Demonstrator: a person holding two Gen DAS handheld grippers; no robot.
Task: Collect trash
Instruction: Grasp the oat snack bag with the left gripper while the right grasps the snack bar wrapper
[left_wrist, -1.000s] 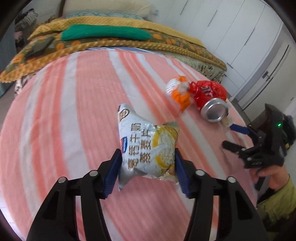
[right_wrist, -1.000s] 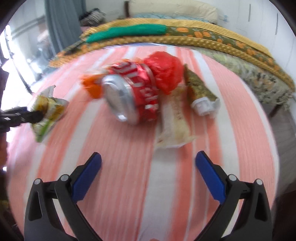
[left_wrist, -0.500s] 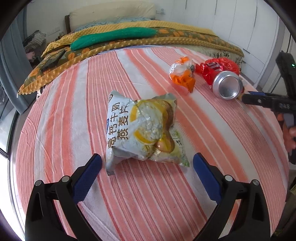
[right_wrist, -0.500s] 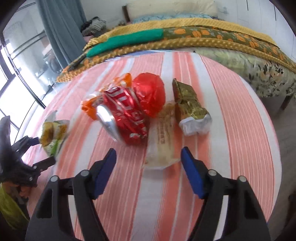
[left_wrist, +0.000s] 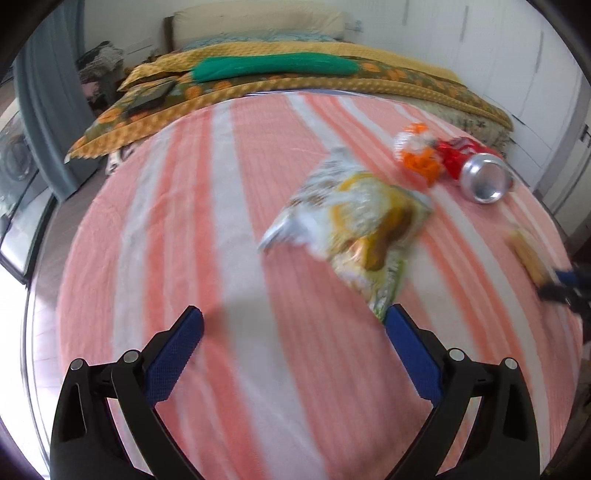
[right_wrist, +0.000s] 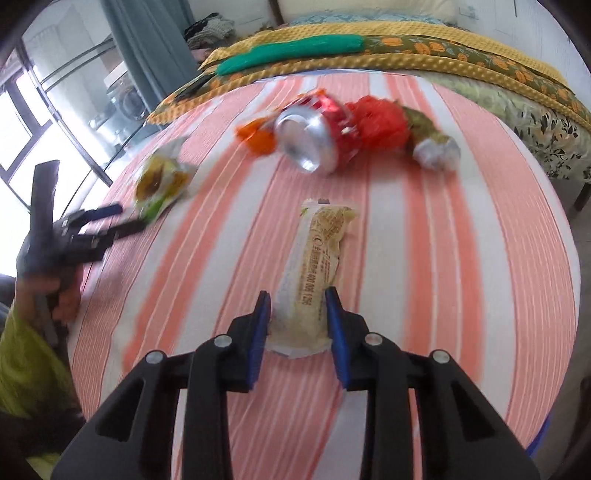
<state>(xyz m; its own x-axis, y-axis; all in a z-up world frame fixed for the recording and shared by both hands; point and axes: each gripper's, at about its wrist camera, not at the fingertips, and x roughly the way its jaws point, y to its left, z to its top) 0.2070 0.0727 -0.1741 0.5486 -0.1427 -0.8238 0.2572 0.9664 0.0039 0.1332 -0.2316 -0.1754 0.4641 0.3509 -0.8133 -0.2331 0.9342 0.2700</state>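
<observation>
My right gripper (right_wrist: 297, 295) has its jaws closing on a long beige snack wrapper (right_wrist: 317, 258), and both pads press on its near end. It lies lengthwise on the striped cloth (right_wrist: 461, 258), apart from the crushed red can (right_wrist: 314, 136), an orange wrapper (right_wrist: 258, 136), a red bag (right_wrist: 380, 122) and a green-gold packet (right_wrist: 432, 144). My left gripper (left_wrist: 293, 317) stands open and empty. A yellow-white snack bag (left_wrist: 354, 221) rests on the cloth just beyond its right finger. The can (left_wrist: 484, 177) lies farther right.
A bed with a yellow-orange blanket (left_wrist: 332, 81) and a green cloth (left_wrist: 273, 66) runs behind the round table. Windows (right_wrist: 44, 122) and a curtain stand on the left, white cupboards (left_wrist: 517, 55) on the right. A hand in a yellow-green sleeve (right_wrist: 29, 350) holds the left gripper (right_wrist: 127, 218).
The left gripper opened and let go of the snack bag, which now lies ahead to its right. The right gripper shut on the beige wrapper and drew it away from the can.
</observation>
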